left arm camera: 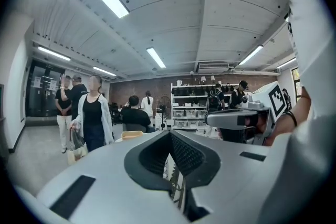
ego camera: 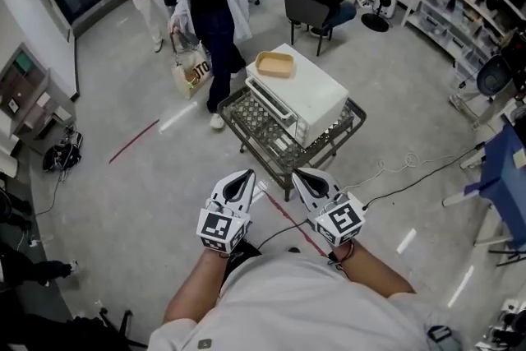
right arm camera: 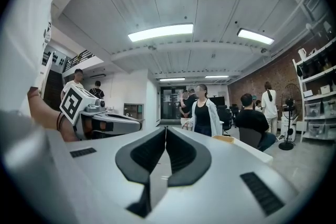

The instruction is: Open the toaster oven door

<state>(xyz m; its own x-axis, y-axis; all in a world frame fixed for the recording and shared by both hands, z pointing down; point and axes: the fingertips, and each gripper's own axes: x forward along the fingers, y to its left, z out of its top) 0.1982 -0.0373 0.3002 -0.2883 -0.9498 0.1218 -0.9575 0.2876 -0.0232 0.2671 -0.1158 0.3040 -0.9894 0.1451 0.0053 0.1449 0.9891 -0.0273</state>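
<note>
Your left gripper (ego camera: 243,177) was clamped fully together on nothing, your right gripper (ego camera: 301,175) just beside it was equally closed and empty, the toaster oven (ego camera: 306,91) sat well ahead of both tips, door (ego camera: 274,113) closed, on a wire table (ego camera: 246,134), 1 yellow tray (ego camera: 274,63) on top.

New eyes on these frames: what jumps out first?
A white toaster oven, door shut, sits on a low wire cart mid-floor, a yellow tray on top. In the foreground, left tongs and right tongs point at it, both shut and empty, short of the cart.
</note>
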